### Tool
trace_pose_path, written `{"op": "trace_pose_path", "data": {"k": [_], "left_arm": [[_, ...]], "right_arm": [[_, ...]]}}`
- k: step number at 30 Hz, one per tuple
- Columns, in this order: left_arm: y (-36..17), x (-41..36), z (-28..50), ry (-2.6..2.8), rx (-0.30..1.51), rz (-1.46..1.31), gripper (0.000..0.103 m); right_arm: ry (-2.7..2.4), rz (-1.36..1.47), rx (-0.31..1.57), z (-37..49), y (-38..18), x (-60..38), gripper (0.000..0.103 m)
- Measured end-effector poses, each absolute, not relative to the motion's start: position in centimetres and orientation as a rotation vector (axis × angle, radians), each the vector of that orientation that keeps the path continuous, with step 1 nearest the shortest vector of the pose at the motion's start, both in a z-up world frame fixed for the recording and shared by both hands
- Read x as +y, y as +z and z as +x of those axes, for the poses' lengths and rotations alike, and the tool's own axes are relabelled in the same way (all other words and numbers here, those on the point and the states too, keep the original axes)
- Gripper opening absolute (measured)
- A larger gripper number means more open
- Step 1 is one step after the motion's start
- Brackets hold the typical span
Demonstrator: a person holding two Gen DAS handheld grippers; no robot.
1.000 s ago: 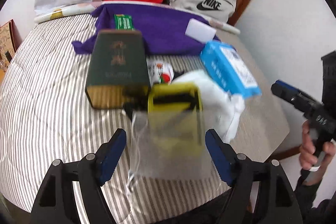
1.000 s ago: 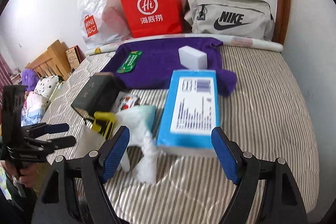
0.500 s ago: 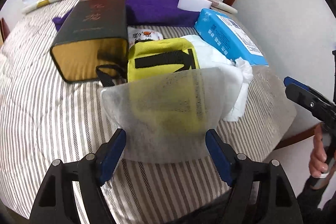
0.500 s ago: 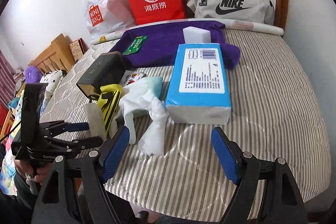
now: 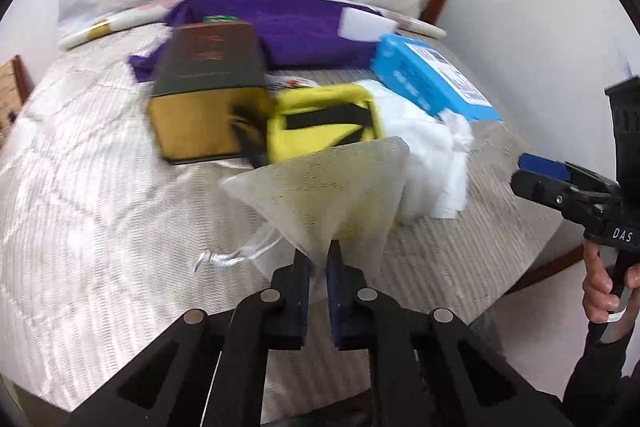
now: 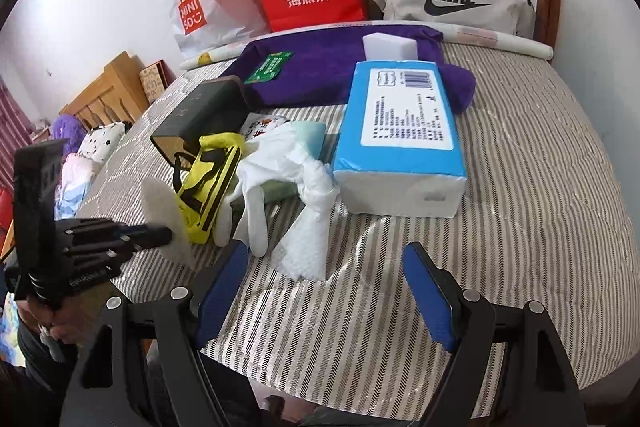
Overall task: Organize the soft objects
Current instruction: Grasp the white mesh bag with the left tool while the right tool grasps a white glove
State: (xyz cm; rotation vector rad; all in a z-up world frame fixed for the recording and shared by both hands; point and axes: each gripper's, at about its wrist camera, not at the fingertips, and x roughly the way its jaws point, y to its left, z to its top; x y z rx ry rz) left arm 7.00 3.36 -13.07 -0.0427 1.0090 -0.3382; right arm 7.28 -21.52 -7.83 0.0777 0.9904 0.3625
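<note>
In the left wrist view we see the left gripper [image 5: 319, 259] clenched on the near edge of a translucent white non-woven drawstring pouch [image 5: 332, 187], which fans upward from the pinch; its white cord [image 5: 236, 253] trails on the striped grey-and-white bed cover [image 5: 80, 227]. Just behind the pouch lies a yellow fabric bag with black straps [image 5: 320, 123], touching a dark green box with a gold end [image 5: 208, 99] on its left and crumpled white tissue paper [image 5: 432, 163] on its right. A blue plastic tissue pack [image 5: 428, 83] sits beyond the tissue — the right gripper [image 5: 544, 171] hangs well off to the side.

In the right wrist view we find the right gripper [image 6: 324, 291] released, its blue pads spread wide above the cover [image 6: 540, 187], holding nothing. The pouch [image 6: 160, 203] stands pinched in the left gripper [image 6: 160, 235] at the bed's left edge, against the yellow bag [image 6: 208, 183]. Farther back a purple towel [image 6: 332, 67] carries a white sponge block [image 6: 388, 47].
</note>
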Motion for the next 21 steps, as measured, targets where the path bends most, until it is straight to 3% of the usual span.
{"op": "trace_pose_path", "data": {"k": [7,10,14,16,17,21], "left_arm": [[-13.3,6.9,8.0,-0.175,0.985,-0.046,0.007],[-14.0,7.2,8.6,-0.178,0.996,-0.072,0.007],[-14.8,7.1,9.0,-0.190,1.008,-0.077,0.007],[-15.0,7.1,9.1,-0.192,1.010,-0.079,0.007],[-15.1,7.3,9.2,-0.194,1.008,-0.089,0.007],[-15.2,7.7,9.3,-0.194,1.000,-0.103,0.010]], "right_arm": [[0.378,0.071,1.002,8.1,-9.2,-20.6,0.080],[0.371,0.070,1.006,8.9,-10.0,-20.2,0.073],[0.374,0.104,1.010,10.4,-11.3,-19.9,0.047],[0.374,0.122,1.010,10.9,-11.8,-19.8,0.025],[0.383,0.130,1.006,10.9,-11.9,-19.7,0.006],[0.404,0.068,0.999,10.0,-11.7,-19.7,0.007]]}}
